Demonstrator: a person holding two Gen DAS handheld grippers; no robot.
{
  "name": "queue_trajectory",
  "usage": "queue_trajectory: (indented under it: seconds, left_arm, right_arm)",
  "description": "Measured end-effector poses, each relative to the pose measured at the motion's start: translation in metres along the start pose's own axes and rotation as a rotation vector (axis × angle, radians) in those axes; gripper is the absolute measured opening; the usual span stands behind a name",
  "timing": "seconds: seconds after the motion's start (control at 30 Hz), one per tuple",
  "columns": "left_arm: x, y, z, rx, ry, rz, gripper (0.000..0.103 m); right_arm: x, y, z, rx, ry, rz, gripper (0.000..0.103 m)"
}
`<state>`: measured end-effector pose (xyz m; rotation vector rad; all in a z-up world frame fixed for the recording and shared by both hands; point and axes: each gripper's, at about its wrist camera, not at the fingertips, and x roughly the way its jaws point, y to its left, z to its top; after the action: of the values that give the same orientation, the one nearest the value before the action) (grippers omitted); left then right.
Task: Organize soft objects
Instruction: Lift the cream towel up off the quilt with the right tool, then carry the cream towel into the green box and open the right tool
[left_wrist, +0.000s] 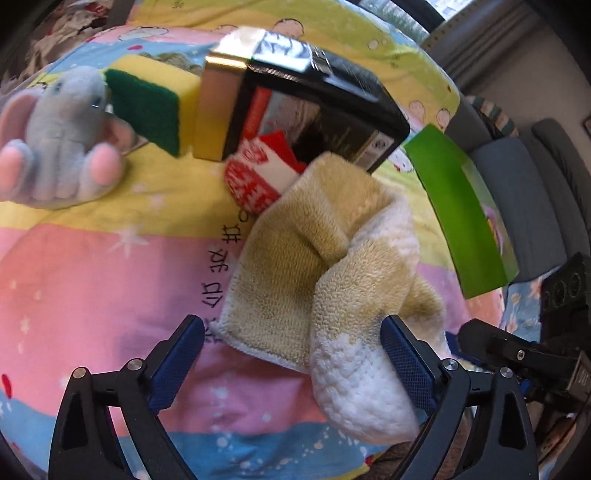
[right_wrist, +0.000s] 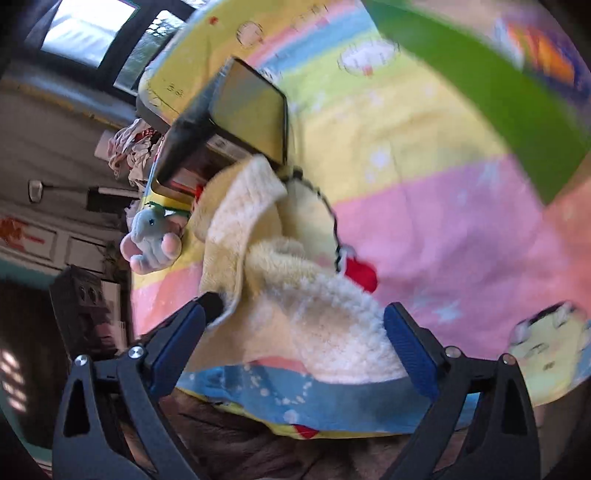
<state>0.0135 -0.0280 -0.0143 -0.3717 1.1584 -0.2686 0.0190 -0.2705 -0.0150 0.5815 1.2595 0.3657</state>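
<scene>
A grey plush elephant (left_wrist: 55, 136) with pink feet sits near the left edge of the bed (left_wrist: 92, 280), whose cover is striped in pink, yellow and blue with cartoon prints. Just to its right a yellow sponge with a green scouring face (left_wrist: 147, 107) stands against a black and gold box (left_wrist: 295, 96) lying on its side with its open mouth facing the camera. The box bears a white label and small print on its end, both too blurred to read. A red and white cloth (left_wrist: 255, 177) with a red printed pattern spills from the box mouth onto the cover. Black handwritten-style characters (left_wrist: 225, 273) run across the cover beside it; I cannot read them reliably.

A beige and white fluffy towel (left_wrist: 321, 266) lies crumpled from the box mouth toward the near edge of the bed. A green book or card (left_wrist: 461, 214) lies toward the right edge.

The left tool (left_wrist: 291, 354) points steeply down over the towel's near end, its blue pads wide apart; the right pad touches the white fold, the left one is clear of it. The right tool (right_wrist: 295, 339) likewise tilts down with jaws spread wide, the towel (right_wrist: 295, 288) lying between its fingers unclamped.
</scene>
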Motion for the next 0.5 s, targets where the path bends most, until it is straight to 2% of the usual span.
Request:
queue_trajectory:
  seconds: [0.07, 0.17, 0.23, 0.3, 0.33, 0.4, 0.43, 0.5]
  left_arm:
    - [0.006, 0.000, -0.001, -0.002, 0.003, 0.011, 0.096]
    - [0.008, -0.006, 0.000, 0.028, -0.012, 0.021, 0.096]
    - [0.012, -0.013, 0.000, 0.049, -0.009, 0.029, 0.095]
    - [0.015, -0.020, 0.000, 0.070, -0.009, 0.033, 0.085]
    - [0.017, -0.023, 0.000, 0.083, -0.009, 0.035, 0.077]
    - [0.018, -0.029, 0.000, 0.103, -0.006, 0.037, 0.073]
    - [0.020, -0.033, 0.000, 0.116, -0.004, 0.036, 0.064]
    - [0.021, -0.038, 0.000, 0.130, -0.010, 0.054, 0.057]
  right_arm:
    - [0.011, 0.000, 0.002, 0.029, 0.014, 0.029, 0.098]
    - [0.020, 0.013, 0.007, 0.021, 0.013, 0.024, 0.098]
    - [0.025, 0.024, 0.012, -0.001, 0.016, 0.028, 0.094]
    - [0.036, 0.032, 0.017, -0.005, 0.037, 0.032, 0.088]
    - [0.042, 0.036, 0.018, -0.013, 0.043, 0.019, 0.087]
    - [0.049, 0.038, 0.022, -0.029, 0.036, -0.011, 0.078]
    - [0.051, 0.040, 0.022, -0.036, 0.031, -0.023, 0.076]
    - [0.050, 0.042, 0.023, -0.049, 0.020, -0.033, 0.061]
